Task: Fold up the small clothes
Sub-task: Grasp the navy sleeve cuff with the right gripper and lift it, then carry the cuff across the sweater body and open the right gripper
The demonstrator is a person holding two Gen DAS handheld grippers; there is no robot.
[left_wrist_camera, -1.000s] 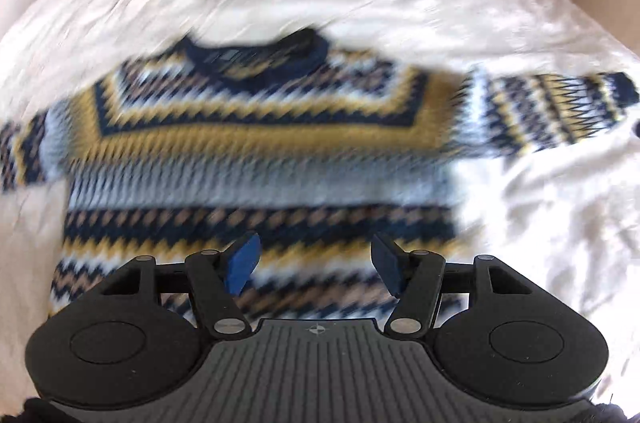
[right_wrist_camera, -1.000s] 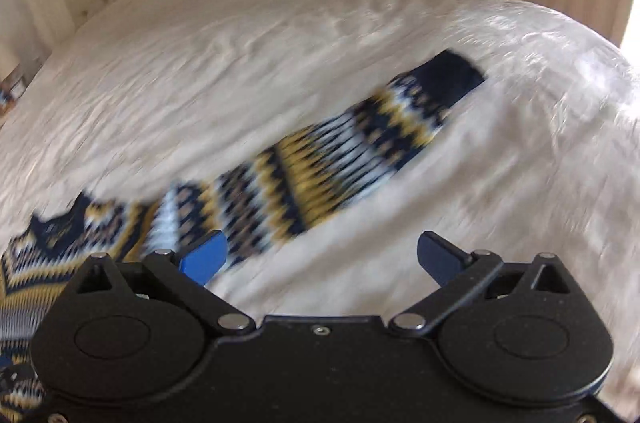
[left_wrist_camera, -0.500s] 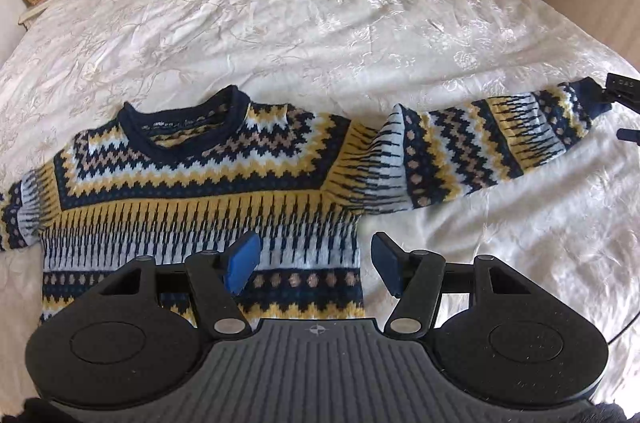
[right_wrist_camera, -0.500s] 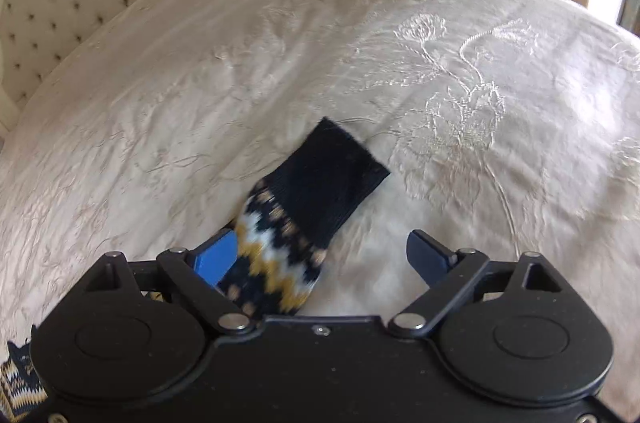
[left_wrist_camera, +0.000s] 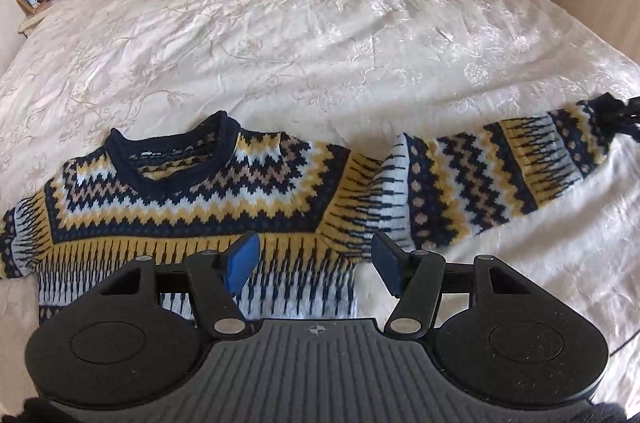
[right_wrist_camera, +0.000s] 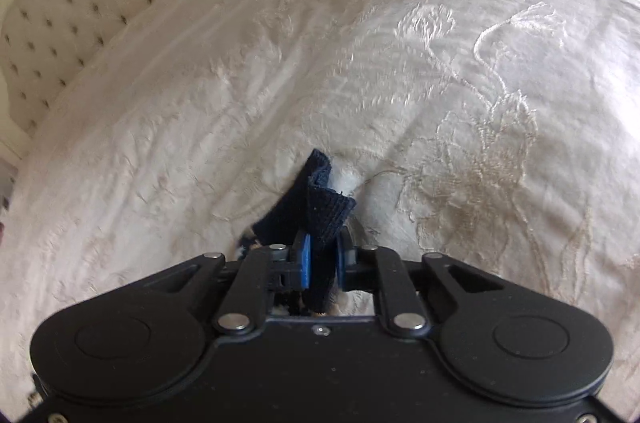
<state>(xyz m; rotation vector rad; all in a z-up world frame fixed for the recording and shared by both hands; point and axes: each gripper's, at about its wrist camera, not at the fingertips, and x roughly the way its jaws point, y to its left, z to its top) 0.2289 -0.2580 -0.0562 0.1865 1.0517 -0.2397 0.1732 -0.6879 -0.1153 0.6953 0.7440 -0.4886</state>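
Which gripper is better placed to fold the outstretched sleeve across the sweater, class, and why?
Right. The right gripper is closing on the navy cuff of the sleeve. The left gripper hangs open above the sweater body, gripping nothing.

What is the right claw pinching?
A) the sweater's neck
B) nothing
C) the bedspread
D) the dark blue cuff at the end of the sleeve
D: in the right wrist view the right claw is closing with the dark blue cuff bunched between its pads; the sweater lies flat on the bedspread.
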